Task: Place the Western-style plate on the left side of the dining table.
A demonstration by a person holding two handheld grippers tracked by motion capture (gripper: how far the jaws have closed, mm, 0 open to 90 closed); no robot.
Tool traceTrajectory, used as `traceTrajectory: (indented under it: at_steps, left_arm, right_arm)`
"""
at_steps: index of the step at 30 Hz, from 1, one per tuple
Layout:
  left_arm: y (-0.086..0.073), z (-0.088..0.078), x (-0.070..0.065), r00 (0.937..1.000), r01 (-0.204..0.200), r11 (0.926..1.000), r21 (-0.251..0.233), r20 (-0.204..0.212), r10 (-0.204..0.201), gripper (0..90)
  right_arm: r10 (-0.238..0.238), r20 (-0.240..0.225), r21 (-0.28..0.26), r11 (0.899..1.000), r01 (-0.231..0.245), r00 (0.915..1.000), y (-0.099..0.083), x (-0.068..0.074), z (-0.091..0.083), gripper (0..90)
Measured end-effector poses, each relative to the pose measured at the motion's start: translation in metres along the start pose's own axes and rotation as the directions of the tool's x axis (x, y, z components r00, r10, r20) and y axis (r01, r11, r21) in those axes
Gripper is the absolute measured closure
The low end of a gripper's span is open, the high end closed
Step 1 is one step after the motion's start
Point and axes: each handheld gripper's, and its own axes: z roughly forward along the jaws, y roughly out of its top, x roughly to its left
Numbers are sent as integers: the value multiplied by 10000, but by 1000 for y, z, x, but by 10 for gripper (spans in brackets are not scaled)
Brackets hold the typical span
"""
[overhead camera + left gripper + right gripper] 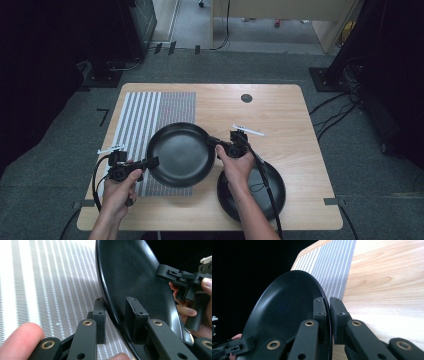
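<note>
A pale wooden table (280,107) stands on grey carpet, cables trailing off into the dark on both sides; a grey-and-white striped cloth mat (145,112) covers its left part. From the high view, a round black shallow plate (180,154) is carried over the mat's right edge, pinched at opposite rims by the left gripper (151,162) and the right gripper (214,142), presumably so it stays level; a second round black plate (272,197) lies right of the mat, partly under the right forearm.

In the left gripper view, the left gripper (117,315) is clenched across the plate's (135,277) rim, one jaw inside, one beneath, the mat (50,282) under it; the other gripper bites the far rim.

In the right gripper view, the right gripper (328,315) grips the plate's (284,312) thin edge likewise, the mat (332,272) beyond it.
</note>
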Motion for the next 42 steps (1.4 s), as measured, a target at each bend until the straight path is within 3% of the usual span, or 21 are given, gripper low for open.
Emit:
traceTrajectory:
  at_steps: [19, 34, 42]
  left_arm:
    - [9, -18, 44, 9954, 814, 9956, -463, -463, -836, 719]
    - [11, -27, 78, 9822, 1479, 9837, -1018, -1017, -1582, 715]
    - [15, -15, 94, 9723, 1877, 9745, -1225, -1178, -2021, 710]
  right_arm:
    - [-390, -142, 723, 9966, 399, 9991, 10, 24, 59, 846]
    - [-748, -173, 1219, 9896, 763, 9970, 14, 40, 110, 842]
    - [-740, 104, 1416, 9873, 718, 9972, 17, 37, 135, 839]
